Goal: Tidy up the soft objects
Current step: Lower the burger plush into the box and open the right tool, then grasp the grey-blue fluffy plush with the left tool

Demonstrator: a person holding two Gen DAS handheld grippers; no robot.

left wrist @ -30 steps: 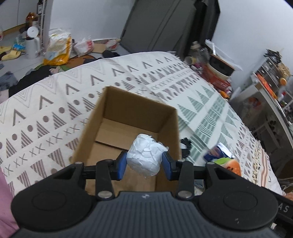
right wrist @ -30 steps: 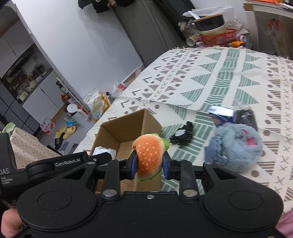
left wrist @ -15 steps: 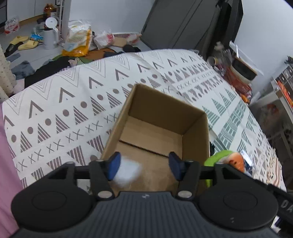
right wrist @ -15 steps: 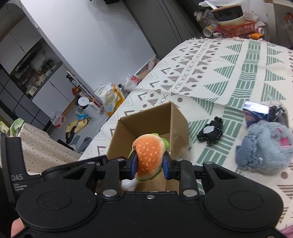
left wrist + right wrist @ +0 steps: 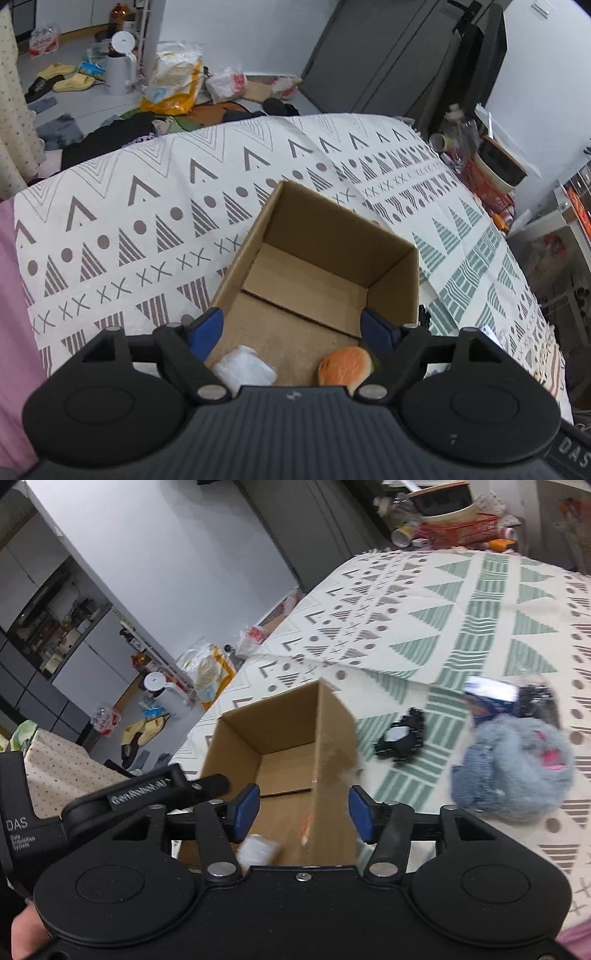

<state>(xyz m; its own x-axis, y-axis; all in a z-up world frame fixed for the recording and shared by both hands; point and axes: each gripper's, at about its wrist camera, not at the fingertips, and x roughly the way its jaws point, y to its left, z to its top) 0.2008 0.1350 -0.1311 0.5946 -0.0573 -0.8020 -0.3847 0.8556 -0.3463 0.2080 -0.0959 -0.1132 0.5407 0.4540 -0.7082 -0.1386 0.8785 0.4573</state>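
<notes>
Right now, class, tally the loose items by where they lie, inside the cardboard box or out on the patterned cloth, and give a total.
Inside the cardboard box: 2, the white crumpled wad and the plush burger.
On the patterned cloth: 4, the grey-blue fluffy plush, the black toy with a white patch, the blue packet and a blurred black item.
Total: 6.

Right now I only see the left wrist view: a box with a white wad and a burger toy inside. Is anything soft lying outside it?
Observer: Yes, a fluffy grey-blue plush lies on the patterned cloth, right of the cardboard box.
Operator: Anything between them?
Observer: A small black item with a pale centre.
Operator: Is the other gripper holding something?
Observer: No, the right gripper is open and empty.
</notes>
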